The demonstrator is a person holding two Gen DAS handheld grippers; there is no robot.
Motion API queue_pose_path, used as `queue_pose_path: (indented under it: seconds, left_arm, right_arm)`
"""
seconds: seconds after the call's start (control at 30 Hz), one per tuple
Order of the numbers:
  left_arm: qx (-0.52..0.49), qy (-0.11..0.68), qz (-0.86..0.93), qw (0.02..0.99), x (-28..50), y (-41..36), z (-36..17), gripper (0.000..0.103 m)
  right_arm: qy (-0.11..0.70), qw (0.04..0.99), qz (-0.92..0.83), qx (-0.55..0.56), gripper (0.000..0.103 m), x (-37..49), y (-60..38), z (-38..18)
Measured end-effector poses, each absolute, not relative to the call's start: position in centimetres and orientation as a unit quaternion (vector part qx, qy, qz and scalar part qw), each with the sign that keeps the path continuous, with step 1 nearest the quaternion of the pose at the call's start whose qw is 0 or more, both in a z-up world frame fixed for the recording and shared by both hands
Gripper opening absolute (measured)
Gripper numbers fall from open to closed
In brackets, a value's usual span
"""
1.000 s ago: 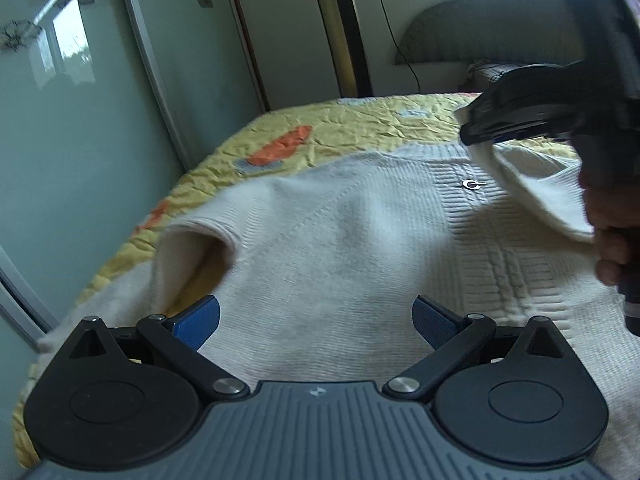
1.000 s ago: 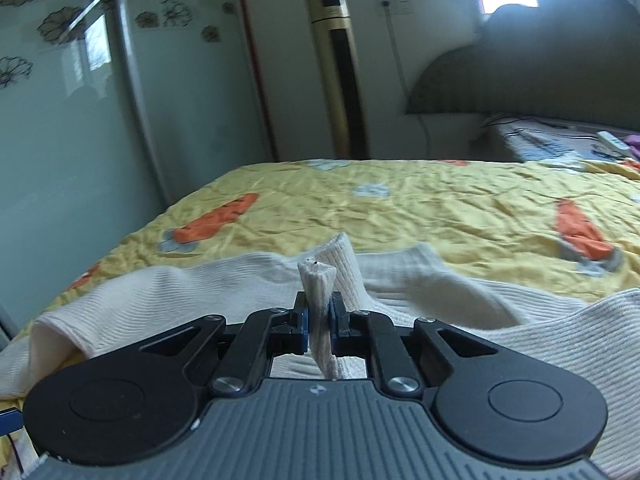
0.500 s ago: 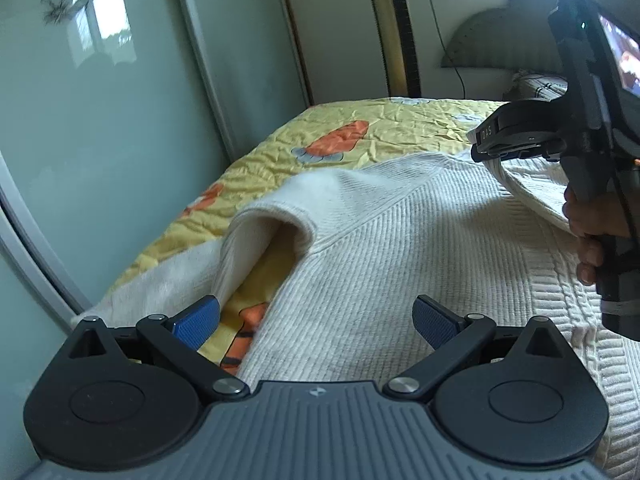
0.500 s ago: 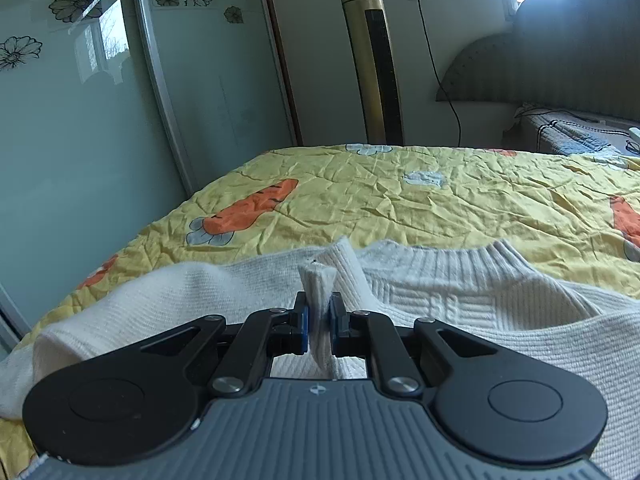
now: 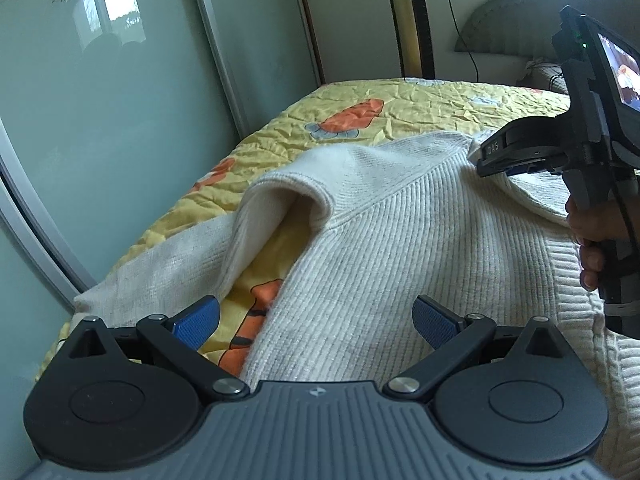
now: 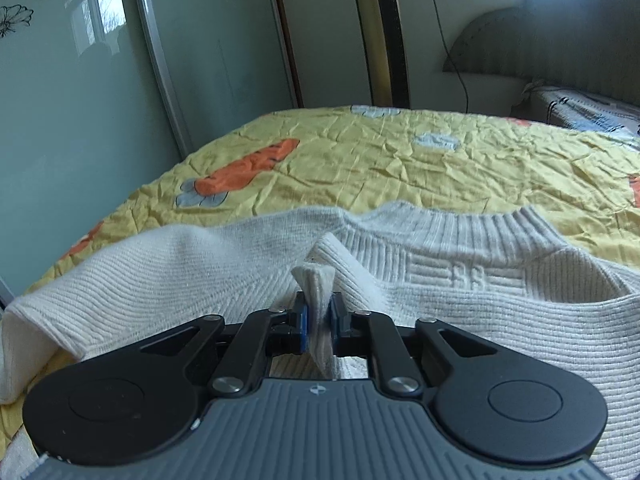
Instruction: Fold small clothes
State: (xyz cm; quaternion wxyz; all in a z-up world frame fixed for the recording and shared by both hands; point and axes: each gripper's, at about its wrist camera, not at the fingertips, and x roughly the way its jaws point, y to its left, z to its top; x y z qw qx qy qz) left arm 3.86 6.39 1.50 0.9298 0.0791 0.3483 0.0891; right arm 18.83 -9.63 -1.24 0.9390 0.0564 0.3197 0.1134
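Cream knit sweater (image 6: 460,320) pinched by right gripper (image 6: 318,322), jaws just easing; could slip. Left gripper (image 5: 316,320) wide, empty.

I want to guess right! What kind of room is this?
Most likely a bedroom: a bed with a yellow carrot-print quilt, a padded headboard by the wall, and a cream knitted sweater spread on the quilt for folding.

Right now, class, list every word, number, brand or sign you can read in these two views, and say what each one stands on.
"IDAS", roughly: pale letters on the front of the right gripper in the left wrist view, too small to be sure of.
A small round emblem, no letters, on the left gripper body.
Raised knit pattern on the white sweater: decoration, not text.
Lit screen above the right gripper: too blurred to read.
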Motion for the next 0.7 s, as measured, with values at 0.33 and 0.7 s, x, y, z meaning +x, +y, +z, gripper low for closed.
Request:
queue_pose_path:
  seconds: [0.33,0.7]
  left_arm:
    - [0.07,0.355,0.096,0.927,3.9,7.1,1.2,0.103]
    - [0.008,0.342,0.163,0.925,2.8,12.0,1.9,0.103]
  right_arm:
    - [0.333,0.928,0.159,0.055,0.047,17.2,-8.9,-0.5]
    - [0.326,0.927,0.188,0.011,0.05,14.5,-7.2,0.0]
